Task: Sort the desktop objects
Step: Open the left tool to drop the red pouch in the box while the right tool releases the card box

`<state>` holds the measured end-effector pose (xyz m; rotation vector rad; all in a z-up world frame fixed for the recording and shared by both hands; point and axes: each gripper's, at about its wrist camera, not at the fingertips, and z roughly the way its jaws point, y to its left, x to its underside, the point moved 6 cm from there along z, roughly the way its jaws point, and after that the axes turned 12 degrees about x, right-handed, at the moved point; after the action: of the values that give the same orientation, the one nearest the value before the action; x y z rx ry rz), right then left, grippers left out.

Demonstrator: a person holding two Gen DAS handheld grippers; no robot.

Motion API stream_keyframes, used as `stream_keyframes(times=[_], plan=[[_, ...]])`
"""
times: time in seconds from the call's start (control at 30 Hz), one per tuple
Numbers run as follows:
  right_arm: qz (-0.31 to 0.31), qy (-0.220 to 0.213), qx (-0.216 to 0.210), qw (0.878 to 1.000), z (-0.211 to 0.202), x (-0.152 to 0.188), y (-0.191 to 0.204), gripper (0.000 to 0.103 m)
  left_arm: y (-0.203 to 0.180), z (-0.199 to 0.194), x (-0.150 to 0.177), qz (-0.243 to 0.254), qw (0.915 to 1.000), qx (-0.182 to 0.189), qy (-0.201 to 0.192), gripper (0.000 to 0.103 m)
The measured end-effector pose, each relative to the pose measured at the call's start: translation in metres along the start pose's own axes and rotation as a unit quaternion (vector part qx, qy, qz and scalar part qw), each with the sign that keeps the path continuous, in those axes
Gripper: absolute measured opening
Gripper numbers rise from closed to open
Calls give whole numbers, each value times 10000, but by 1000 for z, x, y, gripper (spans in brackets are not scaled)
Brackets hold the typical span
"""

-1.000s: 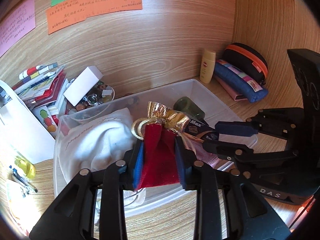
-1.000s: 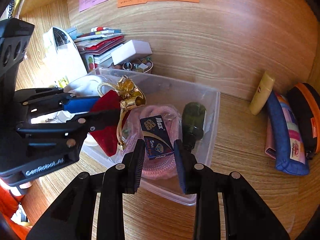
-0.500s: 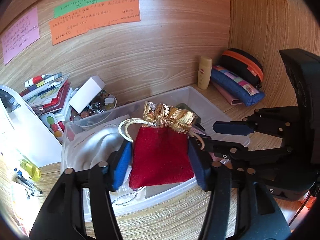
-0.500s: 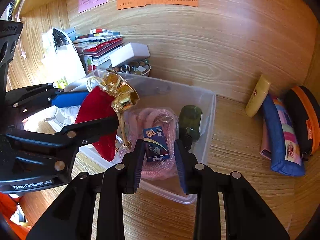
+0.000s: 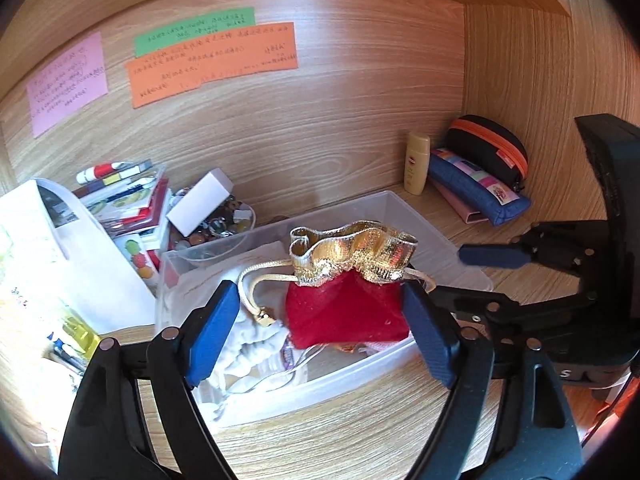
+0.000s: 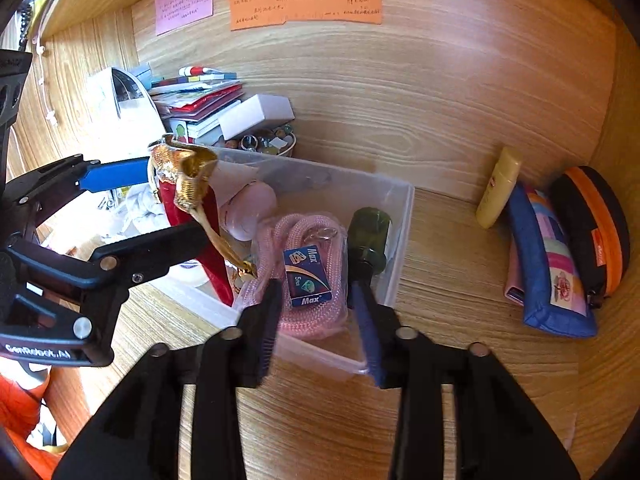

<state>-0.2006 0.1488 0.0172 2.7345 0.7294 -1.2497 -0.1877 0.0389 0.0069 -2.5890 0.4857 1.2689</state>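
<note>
Left wrist view: the left gripper [image 5: 320, 330] stands wide open at the lower centre, its blue pads on either side of the red pouch [image 5: 346, 312] with a gold ruffled top, holding nothing. That pouch sits in the clear plastic bin [image 5: 424, 220], over a white cloth [image 5: 248, 340]. Right wrist view: the right gripper [image 6: 320, 330] is partly open and empty at the bin's near edge, just before a blue Max box [image 6: 307, 276] lying on pink rope [image 6: 316, 320], beside a dark green bottle [image 6: 369, 236].
</note>
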Motion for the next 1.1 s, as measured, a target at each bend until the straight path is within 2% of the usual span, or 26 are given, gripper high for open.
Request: stream_keyframes(times=[0.03, 0.1, 0.17, 0.4, 0.87, 0.97, 1.03, 1.1], plan=[[-6, -36, 32, 10000, -3, 0, 0, 46, 0, -2, 1, 16, 10000, -31, 5, 84], [-12, -84, 47, 10000, -8, -1, 1, 48, 0, -5, 2, 42, 9999, -86, 43, 91], [2, -122, 61, 9999, -12, -1, 2, 50, 1, -8, 5, 72, 9998, -135, 82, 93], [25, -202, 107, 9997, -23, 0, 2, 53, 3, -17, 14, 141, 9994, -242, 202, 94], [-25, -214, -304, 9993, -29, -4, 20, 54, 17, -14, 18, -24, 9993, -225, 311, 94], [-198, -252, -477, 9983, -33, -5, 28, 54, 19, -13, 14, 1, 9994, -133, 328, 94], [-379, -311, -377, 9981, -34, -7, 34, 54, 20, -14, 10, -18, 9994, -32, 342, 94], [-489, -373, -344, 9975, -34, -9, 39, 54, 23, -16, 6, 20, 9994, -120, 319, 94]])
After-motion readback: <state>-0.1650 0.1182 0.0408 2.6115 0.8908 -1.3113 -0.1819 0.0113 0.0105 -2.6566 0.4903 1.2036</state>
